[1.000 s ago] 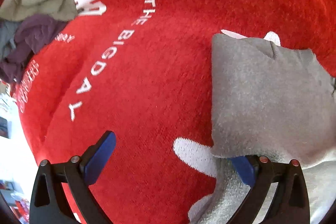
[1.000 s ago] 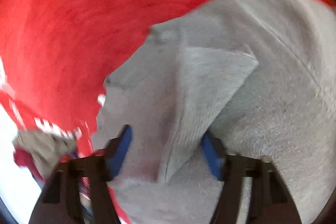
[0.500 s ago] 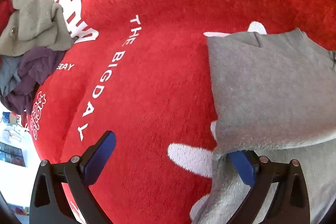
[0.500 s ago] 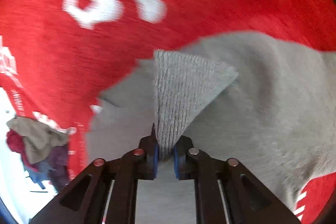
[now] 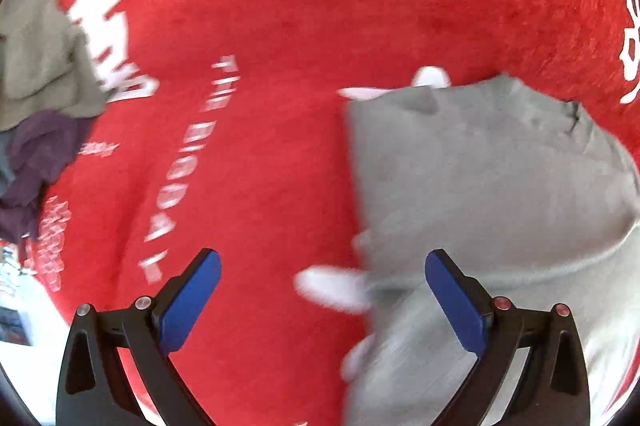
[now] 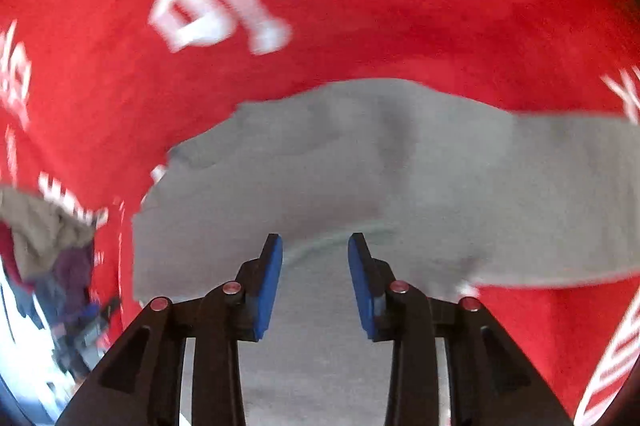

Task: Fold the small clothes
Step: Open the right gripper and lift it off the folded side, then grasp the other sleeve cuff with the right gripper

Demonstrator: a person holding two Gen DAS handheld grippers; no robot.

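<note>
A small grey garment (image 5: 488, 182) lies folded over on a red cloth with white lettering (image 5: 280, 26). It also shows in the right wrist view (image 6: 400, 170). My left gripper (image 5: 322, 266) is wide open and empty above the garment's left edge; its right finger is over the grey fabric. My right gripper (image 6: 315, 246) is partly open and empty, just above the grey garment, with nothing between its blue pads.
A pile of other clothes, khaki (image 5: 36, 54) and purple (image 5: 36, 162), sits at the far left edge of the red cloth. It also shows at the left in the right wrist view (image 6: 44, 238). The table's edge and a bright floor lie beyond it.
My right gripper has opened and let go of the grey fold it pinched half a second ago; the fold now lies flat. My left gripper stayed open and shifted slightly.
</note>
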